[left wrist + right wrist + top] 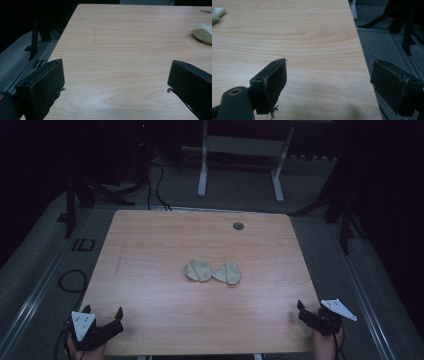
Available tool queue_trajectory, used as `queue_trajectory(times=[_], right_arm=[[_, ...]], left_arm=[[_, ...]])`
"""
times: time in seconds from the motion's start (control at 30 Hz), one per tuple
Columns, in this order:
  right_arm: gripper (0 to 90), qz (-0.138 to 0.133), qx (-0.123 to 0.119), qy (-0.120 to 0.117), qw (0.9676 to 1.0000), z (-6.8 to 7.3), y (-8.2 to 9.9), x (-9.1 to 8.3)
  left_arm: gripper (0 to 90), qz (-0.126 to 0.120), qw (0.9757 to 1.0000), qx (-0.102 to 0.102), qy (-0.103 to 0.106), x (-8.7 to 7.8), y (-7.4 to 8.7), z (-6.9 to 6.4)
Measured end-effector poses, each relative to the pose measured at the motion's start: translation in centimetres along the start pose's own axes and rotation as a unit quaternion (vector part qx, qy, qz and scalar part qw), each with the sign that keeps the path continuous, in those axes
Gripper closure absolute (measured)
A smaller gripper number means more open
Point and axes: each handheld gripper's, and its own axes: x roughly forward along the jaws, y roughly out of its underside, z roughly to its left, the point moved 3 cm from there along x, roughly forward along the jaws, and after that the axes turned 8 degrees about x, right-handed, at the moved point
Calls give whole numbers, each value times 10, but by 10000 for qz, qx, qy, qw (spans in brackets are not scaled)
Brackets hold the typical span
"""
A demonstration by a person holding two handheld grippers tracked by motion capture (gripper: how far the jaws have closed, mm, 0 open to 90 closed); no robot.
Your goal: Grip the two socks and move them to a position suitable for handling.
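At table centre: two pale dough pieces (213,271), unobstructed; left gripper (104,321) and right gripper (311,314) at near corners, jaws spread, empty.

light wooden table (150,270) with rounded corners, bearing two pale folded cloth-like pieces (213,271) lying side by side and touching near its centre, and a small dark round grommet (238,226) set into the top beyond those pieces, toward the far edge.
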Motion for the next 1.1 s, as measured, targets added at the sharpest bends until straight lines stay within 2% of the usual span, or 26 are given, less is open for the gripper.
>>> queue_trajectory(times=[0.2,0.33,0.4,0.47,0.57,0.63,0.8,0.9,1.0,1.07,1.1], right_arm=[[139,251,-67,-150,9996,-2,1,5],[139,346,-14,-269,9990,-1,2,5],[139,440,-67,-373,9983,2,0,4],[139,392,-111,-447,9982,6,-3,1],[139,475,-73,-743,9961,14,-8,-1],[139,621,-182,-871,9941,22,-10,0],[139,911,-388,-1173,9882,43,-13,7],[139,984,-530,-1310,9851,56,-15,12],[139,1057,-557,-1558,9805,69,-17,16],[139,1083,-569,-1609,9794,78,-20,19],[139,1076,-599,-1562,9800,83,-21,21]], left_arm=[[12,144,9997,193,33,3,1,-5],[12,97,9997,221,108,3,0,-5],[12,101,9994,290,132,3,0,-5],[12,-4,9993,270,252,2,0,-5],[12,51,9990,212,386,3,1,-5],[16,98,9990,239,356,3,2,-6],[16,70,9991,105,407,3,1,-7],[16,155,9979,-16,628,4,0,-10],[16,320,9966,106,749,5,-2,-16],[16,381,9954,214,853,5,-2,-22],[16,397,9950,265,874,5,-3,-24]])
